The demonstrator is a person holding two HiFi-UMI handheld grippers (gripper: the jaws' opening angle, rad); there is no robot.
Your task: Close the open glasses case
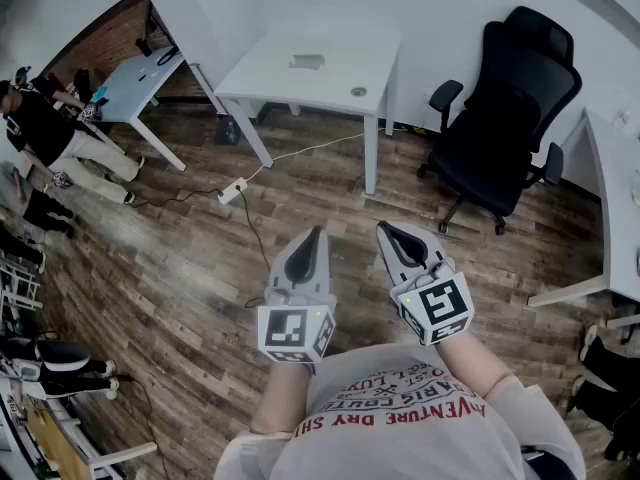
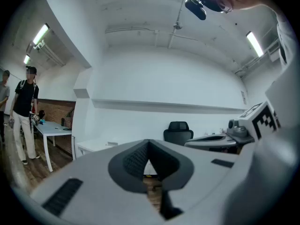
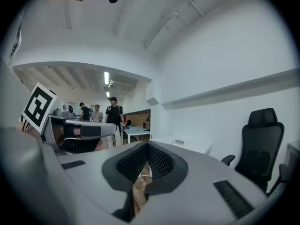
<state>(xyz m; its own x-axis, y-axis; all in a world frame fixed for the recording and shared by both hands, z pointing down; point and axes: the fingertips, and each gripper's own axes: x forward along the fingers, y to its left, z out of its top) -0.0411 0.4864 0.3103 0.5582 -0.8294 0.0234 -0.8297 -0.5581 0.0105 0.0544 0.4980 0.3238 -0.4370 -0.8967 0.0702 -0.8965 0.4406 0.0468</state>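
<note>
Both grippers are held in the air in front of the person's chest, above the wooden floor. In the head view my left gripper (image 1: pixel 317 232) and my right gripper (image 1: pixel 385 227) each have their jaws together with nothing between them. The left gripper view shows its tips (image 2: pixel 149 142) meeting, and so does the right gripper view (image 3: pixel 148 144). Far ahead stands a white table (image 1: pixel 270 78) with a small flat grey object (image 1: pixel 306 61) on it. It is too small to tell whether it is the glasses case. A small round item (image 1: pixel 358 92) lies near the table's right front.
A black office chair (image 1: pixel 505 118) stands right of the white table. A white cable and power strip (image 1: pixel 232 192) lie on the floor. Another desk edge (image 1: pixel 612 208) is at far right. People stand at the left by a light blue table (image 1: pixel 130 83).
</note>
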